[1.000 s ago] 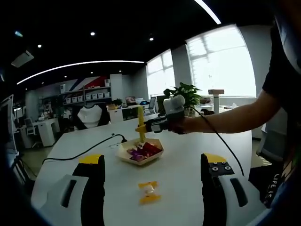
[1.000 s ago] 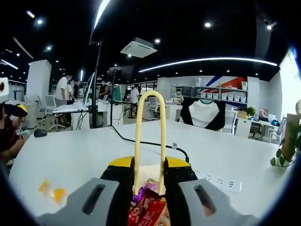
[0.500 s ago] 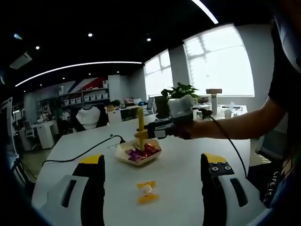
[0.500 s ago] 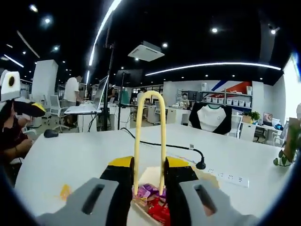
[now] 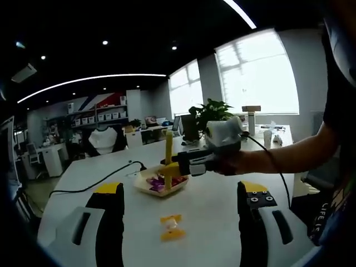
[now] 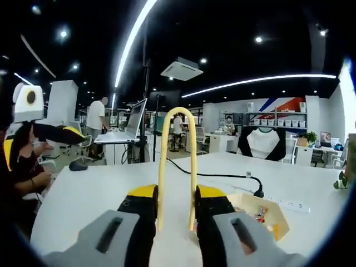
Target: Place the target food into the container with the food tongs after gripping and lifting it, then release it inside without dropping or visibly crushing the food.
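Note:
A yellow-wrapped candy (image 5: 171, 227) lies on the white table (image 5: 211, 206) between the wide-apart jaws of my left gripper (image 5: 181, 208), which is open and holds nothing. Beyond it sits a beige paper tray (image 5: 146, 188) with purple and red wrapped candies. A hand holds my right gripper (image 5: 173, 166) beside the tray, shut on the yellow food tongs (image 5: 168, 146), which stand upright. In the right gripper view the tongs (image 6: 177, 119) rise as a loop between the jaws of the right gripper (image 6: 177, 197). The tray (image 6: 261, 216) lies low to the right. The tong tips are hidden.
A black cable (image 5: 94, 182) runs across the table to a socket strip (image 6: 289, 205) behind the tray. My left gripper (image 6: 39, 142) shows at the left of the right gripper view. A potted plant (image 5: 208, 111), desks, monitors and people fill the room behind.
My right gripper with the tongs has swung off the tray; the tray went from under its jaws to the right. The candy has left the right gripper view. The left gripper stays open.

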`<act>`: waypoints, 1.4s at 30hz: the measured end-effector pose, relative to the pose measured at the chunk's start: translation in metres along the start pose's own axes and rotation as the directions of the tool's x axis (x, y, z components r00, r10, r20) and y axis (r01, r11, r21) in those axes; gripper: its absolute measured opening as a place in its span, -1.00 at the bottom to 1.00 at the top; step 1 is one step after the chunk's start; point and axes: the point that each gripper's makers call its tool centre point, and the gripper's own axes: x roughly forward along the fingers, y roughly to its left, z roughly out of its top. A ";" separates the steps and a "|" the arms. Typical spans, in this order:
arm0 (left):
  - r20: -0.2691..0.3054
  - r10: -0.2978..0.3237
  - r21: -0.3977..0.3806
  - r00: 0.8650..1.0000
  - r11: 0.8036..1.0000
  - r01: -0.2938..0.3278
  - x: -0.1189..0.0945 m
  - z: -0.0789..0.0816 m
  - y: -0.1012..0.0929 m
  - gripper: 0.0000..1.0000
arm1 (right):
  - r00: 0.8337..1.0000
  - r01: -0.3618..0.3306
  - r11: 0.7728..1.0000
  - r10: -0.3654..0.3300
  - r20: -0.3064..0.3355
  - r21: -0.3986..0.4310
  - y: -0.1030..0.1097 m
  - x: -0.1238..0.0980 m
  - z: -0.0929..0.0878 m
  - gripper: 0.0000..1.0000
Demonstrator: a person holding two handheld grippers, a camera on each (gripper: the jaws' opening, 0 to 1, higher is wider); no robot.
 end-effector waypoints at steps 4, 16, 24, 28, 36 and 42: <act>0.002 0.002 0.002 1.000 1.000 -0.002 -0.002 0.002 -0.001 0.78 | 1.000 -0.014 1.000 0.014 0.000 0.017 0.013 -0.001 -0.001 -0.54; 0.014 -0.006 0.014 1.000 1.000 0.005 -0.005 0.009 -0.006 0.77 | 0.997 -0.063 0.995 0.066 -0.030 0.076 0.046 0.003 -0.012 -0.52; 0.022 0.004 0.015 1.000 1.000 -0.005 -0.013 0.011 -0.005 0.77 | 0.995 -0.085 0.993 0.089 -0.046 0.080 0.062 0.009 -0.030 -0.51; 0.016 0.014 0.013 1.000 1.000 -0.014 -0.017 0.009 -0.002 0.77 | 0.994 -0.081 0.991 0.088 -0.060 0.107 0.064 0.010 -0.043 -0.51; 0.013 0.028 0.002 1.000 1.000 -0.028 -0.019 0.006 0.002 0.76 | 0.995 -0.083 0.991 0.089 -0.052 0.102 0.070 0.013 -0.055 -0.50; 0.006 0.024 0.004 1.000 1.000 -0.025 -0.017 0.004 0.001 0.76 | 0.984 -0.077 0.995 0.067 -0.168 -0.056 0.069 0.015 -0.071 -0.50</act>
